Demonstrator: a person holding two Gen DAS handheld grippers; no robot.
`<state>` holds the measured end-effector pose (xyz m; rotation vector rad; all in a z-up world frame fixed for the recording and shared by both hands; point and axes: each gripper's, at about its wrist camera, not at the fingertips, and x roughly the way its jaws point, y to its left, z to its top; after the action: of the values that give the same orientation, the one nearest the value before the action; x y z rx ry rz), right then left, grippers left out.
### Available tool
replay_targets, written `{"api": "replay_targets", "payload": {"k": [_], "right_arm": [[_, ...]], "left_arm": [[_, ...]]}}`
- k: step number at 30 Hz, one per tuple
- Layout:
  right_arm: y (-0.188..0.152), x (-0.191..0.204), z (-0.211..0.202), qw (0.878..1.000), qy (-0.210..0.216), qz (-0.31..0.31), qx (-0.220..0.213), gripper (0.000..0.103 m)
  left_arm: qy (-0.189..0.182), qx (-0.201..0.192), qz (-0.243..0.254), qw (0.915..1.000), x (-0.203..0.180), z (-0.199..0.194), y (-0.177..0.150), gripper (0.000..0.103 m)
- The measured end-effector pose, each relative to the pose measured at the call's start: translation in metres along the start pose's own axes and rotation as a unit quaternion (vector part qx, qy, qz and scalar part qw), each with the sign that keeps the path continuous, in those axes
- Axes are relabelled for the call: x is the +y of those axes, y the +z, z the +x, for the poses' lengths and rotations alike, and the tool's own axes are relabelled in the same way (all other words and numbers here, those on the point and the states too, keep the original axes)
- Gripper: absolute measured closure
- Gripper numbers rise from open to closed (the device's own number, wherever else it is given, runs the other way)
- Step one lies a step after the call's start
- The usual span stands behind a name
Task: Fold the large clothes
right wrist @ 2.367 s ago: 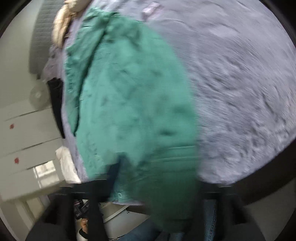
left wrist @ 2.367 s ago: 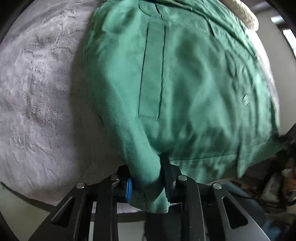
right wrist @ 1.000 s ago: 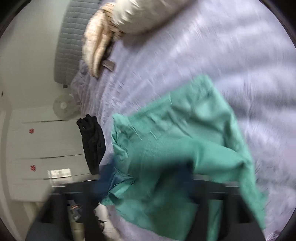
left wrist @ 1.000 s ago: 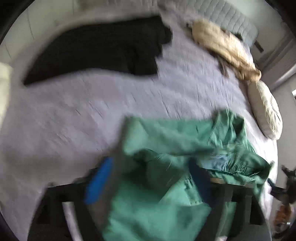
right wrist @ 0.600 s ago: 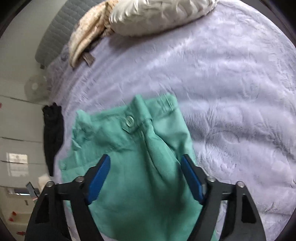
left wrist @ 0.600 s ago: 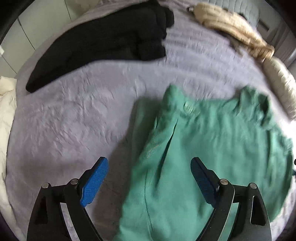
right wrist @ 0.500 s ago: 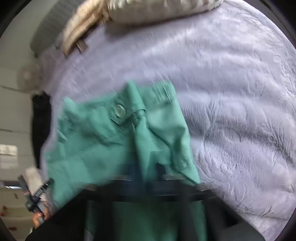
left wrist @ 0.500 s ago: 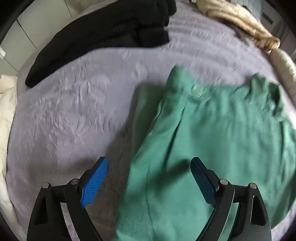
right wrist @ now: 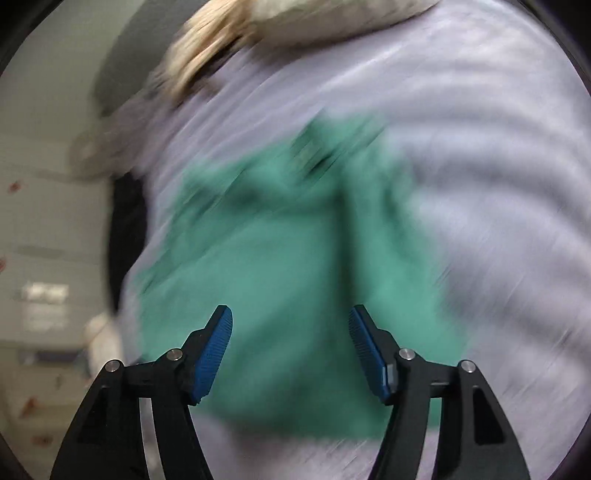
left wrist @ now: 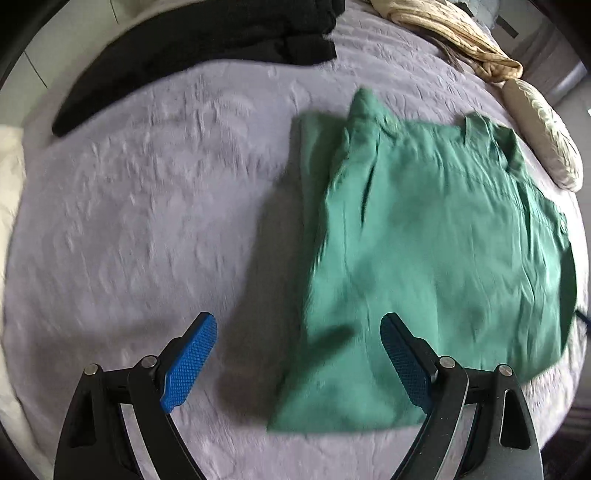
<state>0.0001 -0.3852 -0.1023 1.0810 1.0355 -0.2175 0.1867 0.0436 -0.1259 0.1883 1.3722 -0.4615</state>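
Note:
A green garment [left wrist: 424,251] lies folded flat on the grey-lilac bedspread [left wrist: 140,206], right of centre in the left wrist view. My left gripper [left wrist: 299,343] is open and empty, held above the garment's near left edge. The right wrist view is motion-blurred; the green garment [right wrist: 288,258] fills its middle. My right gripper [right wrist: 291,332] is open and empty above it.
A black garment [left wrist: 207,44] lies at the far left of the bed. A beige garment [left wrist: 454,33] and a cream pillow [left wrist: 543,136] lie at the far right. A white cloth [left wrist: 9,192] sits at the left edge. White cabinets [right wrist: 40,295] stand beyond the bed.
Both grippers held the green garment and swung it over; they have since let go and opened. The garment now lies folded on the bed, and both grippers have pulled back above it.

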Motion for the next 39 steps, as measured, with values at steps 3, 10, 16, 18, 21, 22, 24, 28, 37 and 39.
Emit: {"api": "replay_targets", "payload": {"k": [3, 10, 16, 18, 21, 22, 24, 28, 37, 39], "right_arm": [[-0.056, 0.018, 0.035, 0.994, 0.07, 0.019, 0.077, 0.033], [-0.124, 0.024, 0.126, 0.978, 0.113, 0.138, 0.11, 0.033], [-0.121, 0.016, 0.113, 0.974, 0.102, 0.187, 0.074, 0.074], [-0.122, 0.021, 0.105, 0.982, 0.084, 0.151, 0.082, 0.077], [-0.128, 0.014, 0.112, 0.985, 0.048, 0.131, 0.098, 0.08], [-0.129, 0.008, 0.119, 0.985, 0.04, 0.132, 0.102, 0.08], [-0.13, 0.004, 0.121, 0.984, 0.038, 0.138, 0.107, 0.08], [-0.127, 0.022, 0.106, 0.986, 0.022, 0.086, 0.139, 0.078], [-0.043, 0.007, 0.0, 0.997, -0.066, -0.03, 0.002, 0.072], [-0.011, -0.007, -0.007, 0.996, -0.079, -0.005, -0.034, 0.072]], "left_arm": [[-0.017, 0.006, -0.004, 0.9998, -0.001, 0.005, -0.017, 0.018], [-0.065, 0.029, -0.018, 0.9973, 0.005, 0.013, -0.031, 0.094], [-0.097, -0.005, 0.003, 0.9953, 0.016, -0.02, -0.05, 0.099], [-0.079, 0.011, 0.012, 0.9967, 0.021, -0.009, -0.064, 0.099], [-0.067, 0.036, -0.007, 0.9971, 0.028, 0.02, -0.078, 0.099], [-0.068, 0.036, -0.016, 0.9969, 0.031, 0.024, -0.08, 0.099], [-0.066, 0.033, -0.021, 0.997, 0.029, 0.02, -0.081, 0.098], [-0.035, 0.014, 0.004, 0.9993, 0.037, -0.017, -0.087, 0.098], [-0.02, -0.07, 0.016, 0.9972, -0.004, -0.051, -0.021, 0.098], [-0.013, -0.073, 0.014, 0.9972, -0.023, -0.036, -0.003, 0.098]]}}
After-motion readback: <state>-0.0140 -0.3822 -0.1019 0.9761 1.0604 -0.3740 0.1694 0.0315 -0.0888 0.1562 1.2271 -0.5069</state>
